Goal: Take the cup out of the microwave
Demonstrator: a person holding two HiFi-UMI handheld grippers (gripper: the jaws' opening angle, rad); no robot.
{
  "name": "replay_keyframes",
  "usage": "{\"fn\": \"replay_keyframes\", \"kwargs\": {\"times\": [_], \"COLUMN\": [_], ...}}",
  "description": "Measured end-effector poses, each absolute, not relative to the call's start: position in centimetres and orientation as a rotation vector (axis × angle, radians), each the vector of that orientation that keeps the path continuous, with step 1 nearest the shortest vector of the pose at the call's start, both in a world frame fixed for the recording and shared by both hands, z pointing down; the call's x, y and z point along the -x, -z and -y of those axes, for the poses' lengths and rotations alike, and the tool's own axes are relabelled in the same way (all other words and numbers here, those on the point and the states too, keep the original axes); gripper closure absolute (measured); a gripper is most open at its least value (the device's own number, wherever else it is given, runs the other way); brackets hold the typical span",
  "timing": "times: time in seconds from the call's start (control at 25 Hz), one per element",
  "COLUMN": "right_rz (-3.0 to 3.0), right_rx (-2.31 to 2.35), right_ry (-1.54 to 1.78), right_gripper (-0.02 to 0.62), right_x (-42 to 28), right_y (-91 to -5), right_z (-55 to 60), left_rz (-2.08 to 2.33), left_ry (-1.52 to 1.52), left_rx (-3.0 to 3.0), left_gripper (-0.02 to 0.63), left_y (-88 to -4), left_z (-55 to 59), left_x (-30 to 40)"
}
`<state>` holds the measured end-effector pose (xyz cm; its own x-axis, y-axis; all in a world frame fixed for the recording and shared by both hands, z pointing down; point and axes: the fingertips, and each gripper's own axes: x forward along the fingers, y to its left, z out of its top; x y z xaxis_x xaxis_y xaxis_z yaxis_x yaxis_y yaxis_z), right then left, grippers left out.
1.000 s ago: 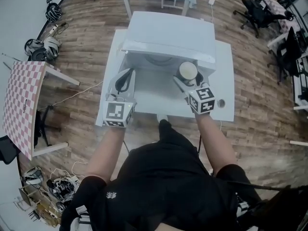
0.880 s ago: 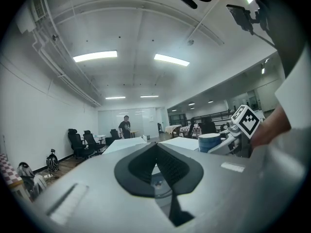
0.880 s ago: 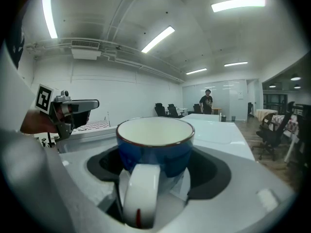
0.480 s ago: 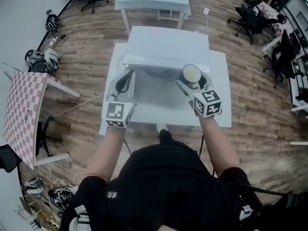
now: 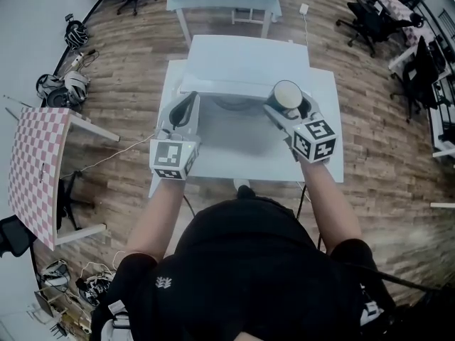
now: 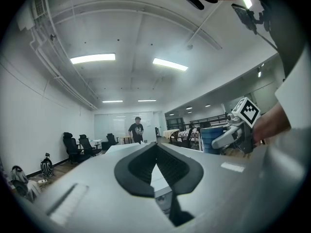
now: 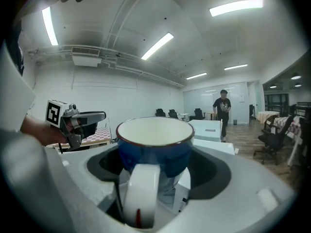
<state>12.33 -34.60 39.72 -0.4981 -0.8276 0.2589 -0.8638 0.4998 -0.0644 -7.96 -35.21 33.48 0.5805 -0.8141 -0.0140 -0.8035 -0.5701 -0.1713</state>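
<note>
Both forearms (image 5: 158, 215) stretch forward, well apart. The left tool (image 5: 186, 105) has its jaws together with nothing between; the right tool (image 5: 286, 109) has its jaws clamped on the cup (image 7: 155, 144), upright.

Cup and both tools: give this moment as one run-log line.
right tool: shut on cup | left tool: shut, empty | cup: upright

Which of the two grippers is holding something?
The right gripper: its jaws clamp a blue cup with a white inside. The left gripper has its jaws together, empty.
</note>
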Motion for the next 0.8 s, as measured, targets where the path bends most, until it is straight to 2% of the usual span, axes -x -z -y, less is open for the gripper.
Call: {"fn": "replay_keyframes", "kwargs": {"times": [0.8], "right_rz": [2.600], "right_rx": [-1.469], "right_ry": [-0.265], "right_gripper": [0.202], "right_x": [-12.9], "right_y": [-37.8], "right_z": [35.9], "left_rz": [-1.386], "left_ry": [0.090], "left_rx": [2.611], "left_gripper": [0.599], "left_y": [-31.5], "left_z": [36.2], "left_x": [9.0]}}
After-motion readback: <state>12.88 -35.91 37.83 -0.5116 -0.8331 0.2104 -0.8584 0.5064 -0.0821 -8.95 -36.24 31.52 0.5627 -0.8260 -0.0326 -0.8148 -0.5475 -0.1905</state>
